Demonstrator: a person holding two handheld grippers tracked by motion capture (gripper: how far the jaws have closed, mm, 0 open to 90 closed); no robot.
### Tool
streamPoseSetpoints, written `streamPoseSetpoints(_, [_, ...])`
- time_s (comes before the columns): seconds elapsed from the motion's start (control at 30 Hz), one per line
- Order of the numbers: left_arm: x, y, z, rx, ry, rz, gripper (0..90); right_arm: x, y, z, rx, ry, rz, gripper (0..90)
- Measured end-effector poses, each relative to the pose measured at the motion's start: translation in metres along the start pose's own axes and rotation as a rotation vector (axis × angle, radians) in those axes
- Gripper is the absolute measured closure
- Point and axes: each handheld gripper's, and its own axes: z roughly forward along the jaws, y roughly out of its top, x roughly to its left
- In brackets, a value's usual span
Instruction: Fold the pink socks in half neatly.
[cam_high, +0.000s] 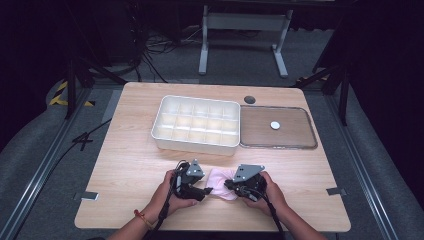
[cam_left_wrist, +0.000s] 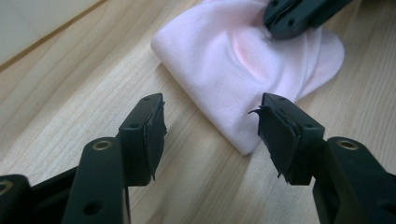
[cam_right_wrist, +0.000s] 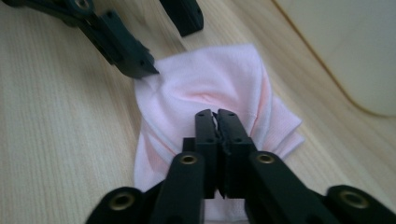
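Pink cloth (cam_high: 222, 182) near table (cam_high: 125, 170) front edge, bare wood left; long axis unclear. Right gripper (cam_right_wrist: 216, 113) fingers pinch cloth; left gripper (cam_left_wrist: 210, 126) fingers apart, empty.

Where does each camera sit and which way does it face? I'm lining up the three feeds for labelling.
High view: above the person's side, looking forward and down at the table; forearms, left gripper, right gripper.
Left gripper view: on the left gripper, along its open jaws toward the pink cloth.
Right gripper view: on the right gripper, jaws shut on the cloth.
All share the cloth; each gripper view shows the other gripper's jaws.
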Motion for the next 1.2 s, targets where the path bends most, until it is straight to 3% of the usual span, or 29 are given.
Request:
streamPoseSetpoints(0.17, [0.009, -0.002, 0.001, 0.005, 0.0, -0.01, 38.9, 0.002, 0.005, -0.003, -0.035, -0.026, -0.033, 89.6])
streamPoseSetpoints(0.23, [0.013, -0.003, 0.001, 0.001, -0.011, -0.028, 38.8, 0.004, 0.002, 0.007, 0.035, 0.009, -0.044, 89.6])
streamPoseSetpoints(0.3, [0.013, -0.003, 0.001, 0.001, -0.012, -0.027, 38.9, 0.004, 0.001, 0.009, 0.037, 0.015, -0.043, 89.6])
streamPoseSetpoints(0.43, [0.013, 0.0, 0.005, -0.027, -0.111, -0.078, 39.4, 0.005, 0.003, 0.013, 0.038, 0.027, 0.01, 89.9])
streamPoseSetpoints(0.53, [0.011, 0.002, 0.007, -0.022, -0.12, -0.086, 41.0, 0.007, 0.004, 0.013, 0.044, 0.015, -0.002, 89.9])
streamPoseSetpoints(0.63, [0.01, 0.003, 0.009, -0.037, -0.171, -0.121, 41.7, 0.007, 0.003, 0.013, 0.036, 0.016, -0.007, 89.9])
streamPoseSetpoints(0.77, [0.01, 0.005, 0.011, -0.039, -0.196, -0.128, 47.2, 0.006, 0.002, 0.013, 0.03, 0.02, -0.005, 89.9])
streamPoseSetpoints(0.9, [0.01, 0.009, 0.005, -0.118, -0.232, -0.132, 57.0, 0.006, 0.002, 0.014, 0.026, 0.017, -0.009, 89.9])
streamPoseSetpoints(1.03, [0.009, 0.012, 0.002, -0.162, -0.238, -0.112, 67.2, 0.005, 0.003, 0.015, 0.016, 0.027, -0.003, 89.9])
streamPoseSetpoints(1.2, [0.005, 0.015, 0.006, -0.15, -0.225, -0.079, 77.7, 0.005, 0.004, 0.019, 0.001, 0.029, 0.006, 89.8])
